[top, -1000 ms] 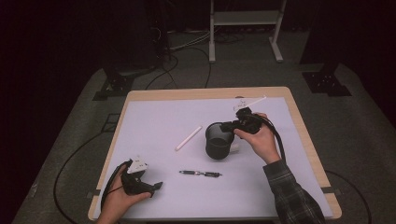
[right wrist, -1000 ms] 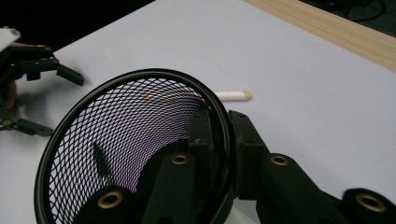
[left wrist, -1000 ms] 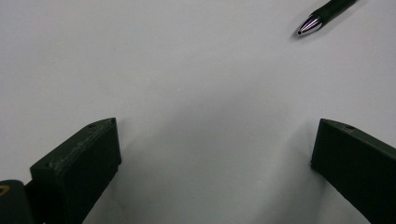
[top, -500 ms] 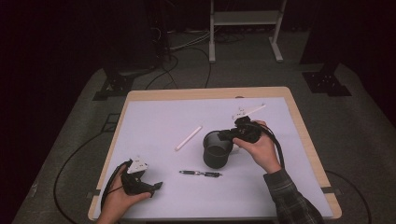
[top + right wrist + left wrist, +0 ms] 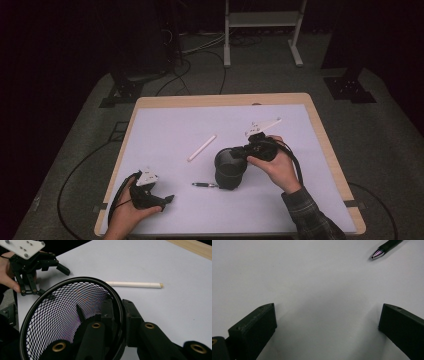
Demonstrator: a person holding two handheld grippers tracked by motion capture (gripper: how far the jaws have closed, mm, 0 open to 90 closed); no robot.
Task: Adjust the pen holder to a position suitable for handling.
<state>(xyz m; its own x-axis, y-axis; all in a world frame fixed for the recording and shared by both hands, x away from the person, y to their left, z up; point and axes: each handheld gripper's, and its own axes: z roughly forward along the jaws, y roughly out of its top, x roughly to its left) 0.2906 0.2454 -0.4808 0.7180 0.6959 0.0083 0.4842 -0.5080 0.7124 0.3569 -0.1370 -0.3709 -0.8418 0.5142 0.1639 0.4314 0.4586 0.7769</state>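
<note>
A black mesh cup stands right of the table's middle, and my right gripper is shut on its rim. In the right gripper view one jaw is inside the mesh cup and the other outside its wall, at my right gripper. A black pen lies just left of the cup's base. A white pen lies farther back. My left gripper rests at the front left, open, with bare mat between its fingers. The black pen's tip lies ahead of it.
A white mat covers the wooden table. Beyond the far edge stand a metal frame and black stand feet, with cables on the grey floor. My left gripper shows past the cup, beside the white pen.
My right hand has brought the mesh cup toward the near edge and slightly left, close to the black pen. The left gripper and both pens have stayed put.
</note>
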